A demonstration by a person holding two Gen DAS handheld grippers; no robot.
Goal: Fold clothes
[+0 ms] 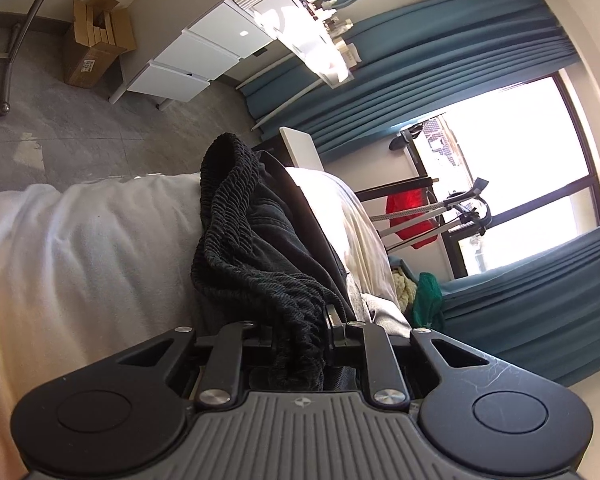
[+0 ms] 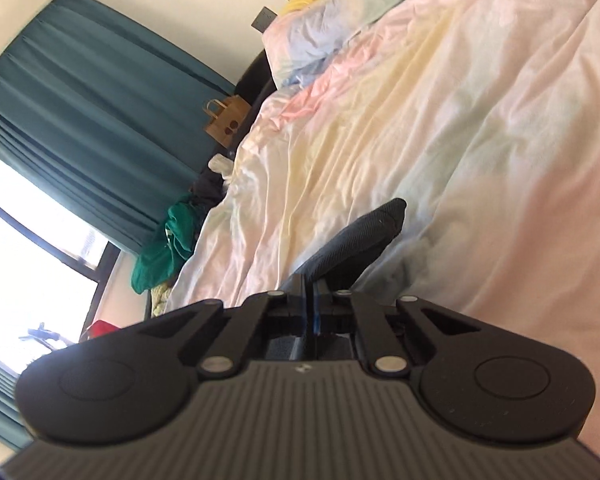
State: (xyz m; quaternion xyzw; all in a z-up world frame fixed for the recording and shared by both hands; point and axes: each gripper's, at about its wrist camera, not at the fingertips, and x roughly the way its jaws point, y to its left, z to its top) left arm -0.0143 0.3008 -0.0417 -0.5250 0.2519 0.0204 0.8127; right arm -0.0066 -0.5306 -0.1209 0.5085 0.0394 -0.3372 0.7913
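Observation:
My left gripper (image 1: 300, 332) is shut on a black garment (image 1: 256, 240). I hold it by its ribbed elastic waistband, which bunches between the fingers and rises above the white bedding (image 1: 80, 248). In the right wrist view my right gripper (image 2: 310, 292) is shut on a dark corner of the same kind of fabric (image 2: 356, 244). That corner sticks out over the pastel duvet (image 2: 440, 140). The rest of the garment is hidden in that view.
A white drawer unit (image 1: 196, 60) and a cardboard box (image 1: 96, 40) stand on the grey floor. Teal curtains (image 1: 440, 64) frame a bright window (image 1: 512, 168). A green cloth pile (image 2: 164, 248) and a paper bag (image 2: 226, 120) lie beside the bed. Pillows (image 2: 340, 12) are at the bed's head.

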